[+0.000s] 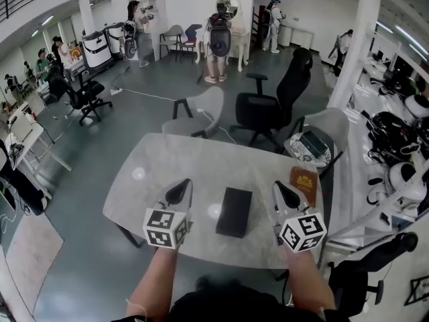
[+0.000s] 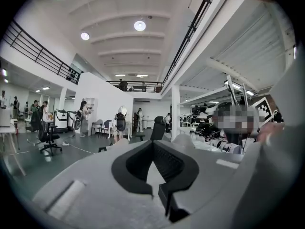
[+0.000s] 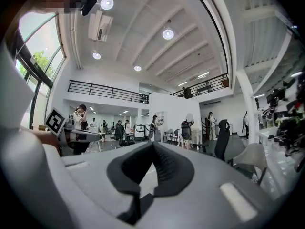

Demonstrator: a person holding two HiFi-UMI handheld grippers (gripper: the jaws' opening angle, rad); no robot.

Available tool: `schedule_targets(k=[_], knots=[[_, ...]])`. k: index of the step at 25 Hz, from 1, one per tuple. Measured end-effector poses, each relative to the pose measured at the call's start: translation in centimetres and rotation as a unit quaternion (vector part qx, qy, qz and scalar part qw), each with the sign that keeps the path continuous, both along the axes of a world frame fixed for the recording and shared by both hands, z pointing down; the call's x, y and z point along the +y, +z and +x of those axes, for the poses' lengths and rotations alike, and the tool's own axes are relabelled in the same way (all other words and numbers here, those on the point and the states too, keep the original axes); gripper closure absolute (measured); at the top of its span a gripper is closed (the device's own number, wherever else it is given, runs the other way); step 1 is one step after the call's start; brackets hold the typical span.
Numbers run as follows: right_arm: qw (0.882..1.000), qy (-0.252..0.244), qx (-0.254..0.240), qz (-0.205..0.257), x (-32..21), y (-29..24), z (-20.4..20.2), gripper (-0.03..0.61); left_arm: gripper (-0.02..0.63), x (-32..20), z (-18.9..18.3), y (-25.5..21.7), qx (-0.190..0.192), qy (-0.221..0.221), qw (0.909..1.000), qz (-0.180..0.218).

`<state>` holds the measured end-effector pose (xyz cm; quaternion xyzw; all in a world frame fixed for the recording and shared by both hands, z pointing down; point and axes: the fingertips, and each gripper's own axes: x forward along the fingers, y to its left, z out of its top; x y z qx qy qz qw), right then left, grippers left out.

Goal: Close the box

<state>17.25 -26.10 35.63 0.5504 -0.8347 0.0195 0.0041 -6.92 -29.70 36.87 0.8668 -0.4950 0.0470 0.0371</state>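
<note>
- On the desk (image 1: 154,159), head view: the black box (image 1: 234,211) lies flat in the middle and looks closed. It sits between the left gripper (image 1: 178,193) and the right gripper (image 1: 287,195), touching neither. A brown book (image 1: 305,182) lies near the desk's right edge.
- Left gripper view: jaws pressed together, nothing between them.
- Right gripper view: jaws together as well, empty.

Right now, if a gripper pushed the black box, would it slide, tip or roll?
Probably slides: the black box lies flat and low on the smooth table. Tipping or rolling seems unlikely given its flat rectangular shape.
</note>
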Motion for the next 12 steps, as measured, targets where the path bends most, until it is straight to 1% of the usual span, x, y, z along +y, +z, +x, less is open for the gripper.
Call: schedule_targets(k=[8, 12], knots=[[1.000, -0.001, -0.001, -0.011, -0.7, 0.7, -0.4, 0.577, 0.603, -0.7, 1.1, 1.4, 0.001, 0.012, 0.9998, -0.015], [1.000, -0.001, -0.004, -0.016, -0.8, 1.3, -0.3, 0.577, 0.603, -0.8, 1.1, 1.8, -0.003, 0.006, 0.9999, -0.014]])
